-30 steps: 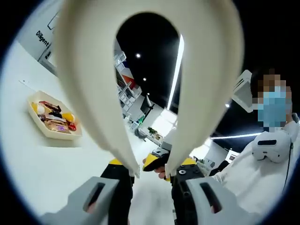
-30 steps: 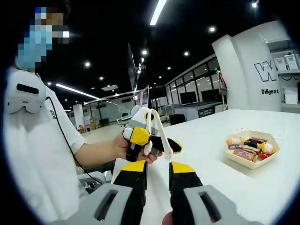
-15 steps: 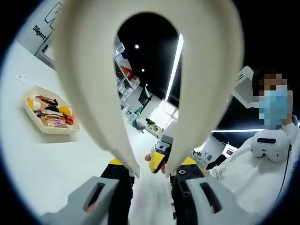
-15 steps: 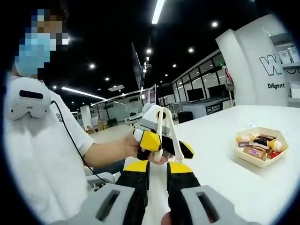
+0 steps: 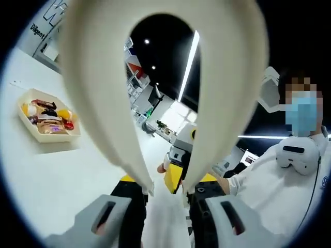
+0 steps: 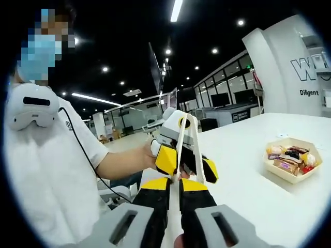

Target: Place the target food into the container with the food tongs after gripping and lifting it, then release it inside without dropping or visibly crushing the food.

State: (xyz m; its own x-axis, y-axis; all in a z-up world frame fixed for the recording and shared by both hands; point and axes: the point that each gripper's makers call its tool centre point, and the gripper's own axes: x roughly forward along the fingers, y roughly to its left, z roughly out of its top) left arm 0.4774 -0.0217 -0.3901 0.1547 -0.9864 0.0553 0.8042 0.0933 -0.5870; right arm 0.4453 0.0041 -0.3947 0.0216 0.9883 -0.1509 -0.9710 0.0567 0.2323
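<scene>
left gripper view: left gripper clamps cream food tongs.

Matt cream tongs, seemingly plastic; smooth white table.

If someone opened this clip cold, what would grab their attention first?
The big cream plastic food tongs, gripped at their tips in the left gripper, arch across most of the left gripper view. Next comes the shallow beige hexagonal tray of wrapped snacks, sitting on the white table far from both grippers. In the right gripper view, the right gripper has its jaws close together just below the tongs.
</scene>
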